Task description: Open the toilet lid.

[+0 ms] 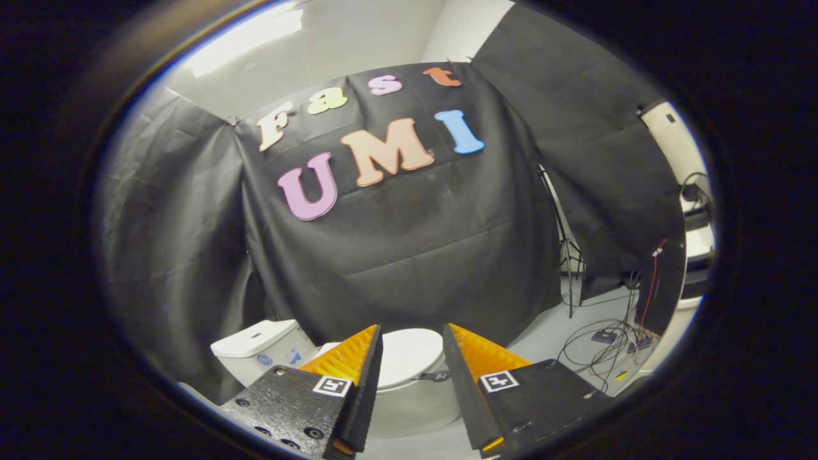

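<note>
A white toilet stands below and ahead of me against the black cloth wall. Its lid (pixel 409 354) lies shut over the bowl and shows in the gap between my fingers. The white cistern (pixel 259 348) sits to the left of the lid, beyond my left finger. My gripper (pixel 412 332) hangs well above the toilet, its fingers apart with nothing between them. A small dark tab shows at the lid's front edge, near the right finger.
Black cloth walls (pixel 396 243) close in the back and left. To the right, a light stand (pixel 565 255) rises from the pale floor, with tangled cables (pixel 607 348) and small boxes beside it. White equipment stands at the far right.
</note>
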A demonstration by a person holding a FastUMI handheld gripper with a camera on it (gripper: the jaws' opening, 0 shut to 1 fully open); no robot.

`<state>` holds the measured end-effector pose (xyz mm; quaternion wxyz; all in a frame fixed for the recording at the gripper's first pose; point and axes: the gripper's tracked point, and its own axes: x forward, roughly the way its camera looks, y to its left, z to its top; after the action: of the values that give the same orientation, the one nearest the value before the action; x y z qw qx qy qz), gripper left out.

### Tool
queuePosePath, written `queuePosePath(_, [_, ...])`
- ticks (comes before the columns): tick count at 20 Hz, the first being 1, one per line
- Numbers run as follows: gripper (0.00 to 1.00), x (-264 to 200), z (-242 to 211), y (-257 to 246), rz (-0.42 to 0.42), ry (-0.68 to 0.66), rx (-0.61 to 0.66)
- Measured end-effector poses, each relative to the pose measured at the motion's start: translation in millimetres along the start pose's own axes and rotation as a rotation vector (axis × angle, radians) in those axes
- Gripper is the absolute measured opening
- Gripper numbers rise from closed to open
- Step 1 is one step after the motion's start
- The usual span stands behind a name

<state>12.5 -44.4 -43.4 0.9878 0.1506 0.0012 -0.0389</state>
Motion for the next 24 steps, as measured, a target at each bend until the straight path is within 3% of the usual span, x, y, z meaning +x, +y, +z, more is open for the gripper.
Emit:
queuePosePath(9, [0.58,46.8,-62.7,-39.5,-0.018,0.060,0.372])
queuePosePath(13, [0.58,71.6,-102.7,-55.0,-0.064,0.123,0.571])
queuePosePath(19, [0.58,111.7,-163.8,-72.3,-0.174,0.117,0.821])
queuePosePath(24, [0.58,139.7,-188.5,-63.7,-0.190,0.047,0.984])
